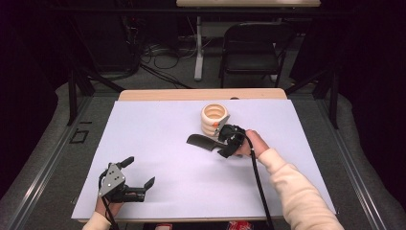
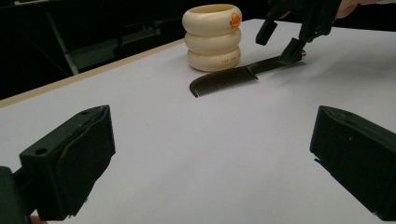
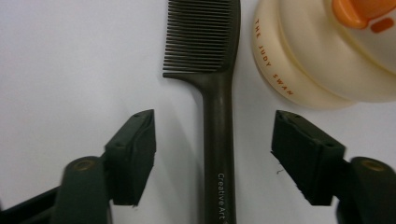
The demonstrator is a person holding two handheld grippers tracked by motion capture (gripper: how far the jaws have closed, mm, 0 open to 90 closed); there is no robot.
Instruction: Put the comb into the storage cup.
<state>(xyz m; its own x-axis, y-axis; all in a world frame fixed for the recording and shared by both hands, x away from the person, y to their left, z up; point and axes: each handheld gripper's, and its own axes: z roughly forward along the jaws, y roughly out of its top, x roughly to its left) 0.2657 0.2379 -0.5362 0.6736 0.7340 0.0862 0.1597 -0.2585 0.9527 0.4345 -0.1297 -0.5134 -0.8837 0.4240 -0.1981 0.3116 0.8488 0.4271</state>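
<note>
A black comb (image 1: 201,142) lies flat on the white table cover, teeth end to the left, handle toward my right gripper (image 1: 229,140). In the right gripper view the comb handle (image 3: 218,154) runs up between the two open jaws, with a gap on either side and no contact. A cream ribbed holder (image 1: 214,119) with an orange mark stands just behind the comb, also seen as holder (image 3: 327,56) and holder (image 2: 212,36). My left gripper (image 1: 139,173) rests open near the front left of the table, nothing between its jaws; the comb (image 2: 229,78) lies well ahead of it.
The white cover (image 1: 158,143) spans the wooden table (image 1: 201,94). A black folding chair (image 1: 252,48) and a table leg (image 1: 198,48) with cables stand on the floor beyond. Dark frame bars run along both sides.
</note>
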